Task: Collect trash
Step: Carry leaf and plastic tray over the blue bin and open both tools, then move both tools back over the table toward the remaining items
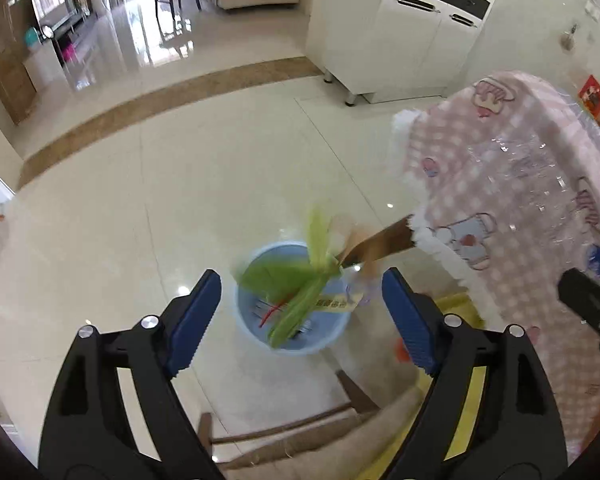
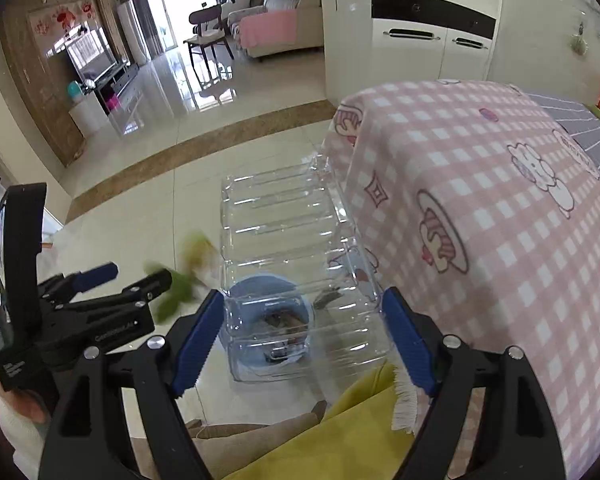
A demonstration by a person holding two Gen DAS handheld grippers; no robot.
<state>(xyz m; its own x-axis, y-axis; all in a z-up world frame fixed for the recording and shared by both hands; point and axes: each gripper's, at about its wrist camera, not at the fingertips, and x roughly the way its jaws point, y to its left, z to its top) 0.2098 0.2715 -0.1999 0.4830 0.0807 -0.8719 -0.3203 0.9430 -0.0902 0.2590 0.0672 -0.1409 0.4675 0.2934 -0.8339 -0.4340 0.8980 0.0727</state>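
Note:
Green corn husks hang blurred in the air just over a round light-blue bin on the floor, free of my left gripper, whose blue pads stand wide open above the bin. In the right wrist view the left gripper is at the left, with the green husks beside its tips. My right gripper is shut on a clear ribbed plastic container, pads against its two sides. The bin shows through the container. Some scraps lie in the bin.
A table under a pink checked cloth fills the right side, its fringe close to the bin. A wooden chair with a yellow cushion stands below the grippers. White cabinets stand behind. Glossy tiled floor spreads to the left.

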